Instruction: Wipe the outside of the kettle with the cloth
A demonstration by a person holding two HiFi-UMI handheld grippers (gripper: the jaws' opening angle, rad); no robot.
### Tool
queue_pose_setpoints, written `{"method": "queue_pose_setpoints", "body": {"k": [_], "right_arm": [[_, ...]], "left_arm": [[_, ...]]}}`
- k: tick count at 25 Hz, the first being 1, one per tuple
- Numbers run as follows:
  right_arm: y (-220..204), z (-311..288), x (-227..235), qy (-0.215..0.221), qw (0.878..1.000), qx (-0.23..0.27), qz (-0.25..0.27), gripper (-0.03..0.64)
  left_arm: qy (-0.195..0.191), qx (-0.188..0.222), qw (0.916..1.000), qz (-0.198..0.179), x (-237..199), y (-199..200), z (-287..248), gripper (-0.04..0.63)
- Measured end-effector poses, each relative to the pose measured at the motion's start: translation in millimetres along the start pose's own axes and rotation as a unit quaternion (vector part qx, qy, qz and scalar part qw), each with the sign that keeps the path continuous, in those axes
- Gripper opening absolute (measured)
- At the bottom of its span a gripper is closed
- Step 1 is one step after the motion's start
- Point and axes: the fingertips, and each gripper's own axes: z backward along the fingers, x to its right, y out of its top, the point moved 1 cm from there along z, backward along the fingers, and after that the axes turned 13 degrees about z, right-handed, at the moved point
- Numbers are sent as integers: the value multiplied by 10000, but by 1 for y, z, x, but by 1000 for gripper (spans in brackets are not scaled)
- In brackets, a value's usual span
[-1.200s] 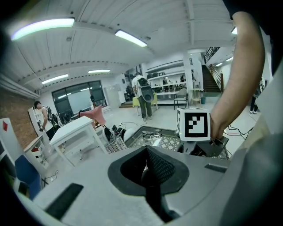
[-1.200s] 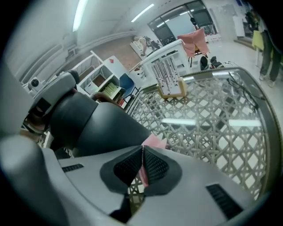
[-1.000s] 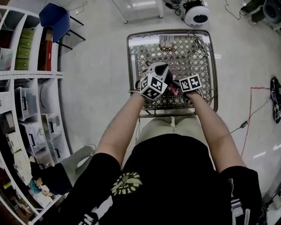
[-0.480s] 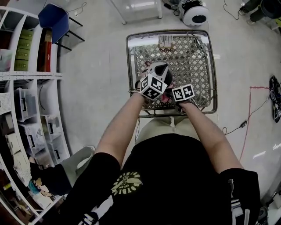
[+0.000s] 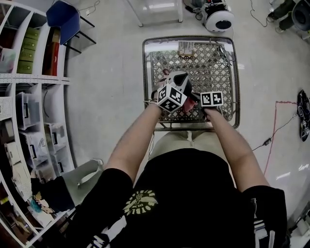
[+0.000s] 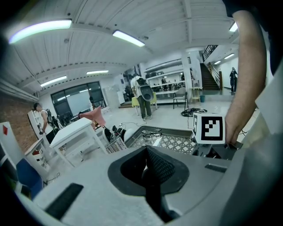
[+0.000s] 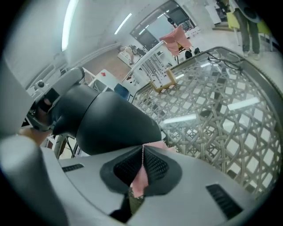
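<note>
A dark grey kettle (image 5: 178, 78) hangs over the near half of the glass-topped wicker table (image 5: 237, 72). My left gripper (image 5: 173, 87) is shut at the kettle's near side, on its handle as far as I can tell; the left gripper view shows its pads (image 6: 161, 165) closed together with something dark between them. My right gripper (image 5: 196, 100) is shut on a pink cloth (image 5: 189, 105) just right of the kettle. In the right gripper view the cloth (image 7: 140, 178) pokes out between the closed pads, and the kettle's (image 7: 101, 123) black body fills the left, with the cloth at its lower edge.
A small barcode-printed rack (image 5: 184, 47) stands at the table's far edge. Past the table on the floor sits a white round appliance (image 5: 218, 14). Shelving (image 5: 29, 97) and a blue chair (image 5: 60, 17) line the left. A red cord (image 5: 276, 131) runs along the floor on the right.
The right gripper with the cloth slid left against the kettle half a second ago and has come back to the right. The left gripper and kettle have stayed put.
</note>
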Motion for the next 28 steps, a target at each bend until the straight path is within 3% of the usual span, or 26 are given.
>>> {"method": "queue_pose_setpoints", "body": {"k": [11, 14, 16, 20, 25, 28], "right_arm": [[38, 8, 26, -434, 9981, -9, 445, 14], [44, 26, 33, -636, 9945, -81, 834, 14], [40, 44, 36, -826, 9879, -226, 1295, 15], [37, 84, 35, -1316, 9619, -380, 2365, 15], [39, 137, 42, -1891, 9463, -222, 2611, 15], [45, 163, 37, -2080, 9397, -51, 2714, 15]], "left_arm": [[28, -14, 10000, -24, -3, 0, 0, 8], [36, -40, 10000, -29, -6, 1, -1, 8], [8, -45, 10000, -5, -3, -1, 0, 8], [-43, -71, 10000, -36, -1, -1, 1, 8], [-77, -189, 9998, 80, 0, 0, 2, 8], [79, 88, 9990, 439, -3, 8, 14, 8]]}}
